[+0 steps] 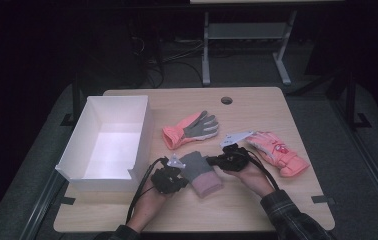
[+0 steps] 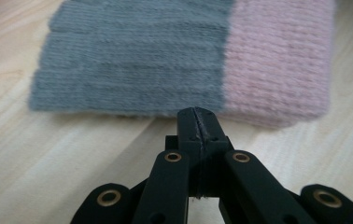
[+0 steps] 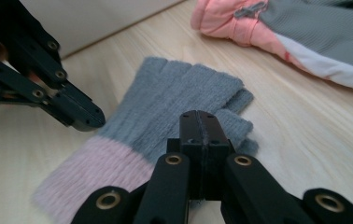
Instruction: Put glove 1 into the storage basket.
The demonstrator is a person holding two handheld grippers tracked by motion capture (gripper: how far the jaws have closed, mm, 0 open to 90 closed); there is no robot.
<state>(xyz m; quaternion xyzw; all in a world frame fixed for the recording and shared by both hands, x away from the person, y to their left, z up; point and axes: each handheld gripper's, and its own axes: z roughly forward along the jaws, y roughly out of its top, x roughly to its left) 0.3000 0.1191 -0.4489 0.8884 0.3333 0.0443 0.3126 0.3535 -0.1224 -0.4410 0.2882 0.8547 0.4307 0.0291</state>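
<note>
A white open-topped box (image 1: pixel 108 145) sits at the left of the wooden table (image 1: pixel 257 200) in the high view, and its inside is bare white floor and walls with nothing in it. All the gloves lie outside it on the tabletop.

Near the lower middle of the high view, a grey knit glove with a pink cuff (image 1: pixel 199 174) lies flat between the two hands, cuff toward the bottom of the frame. The left gripper (image 1: pixel 173 172) sits at the glove's left edge. In the left gripper view its jaws are pressed together with nothing between them, their tip just at the glove's (image 2: pixel 165 60) near edge. The right gripper (image 1: pixel 225 161) sits at the glove's right side; in the right gripper view its jaws are likewise clenched and empty, over the glove's (image 3: pixel 165 116) finger end, while the left gripper (image 3: pixel 79 114) shows at the left.

Above centre lies a salmon-pink glove with a grey palm (image 1: pixel 191 129). At the right lies a second pink glove (image 1: pixel 279 152), partly behind the right gripper's grey plate.
</note>
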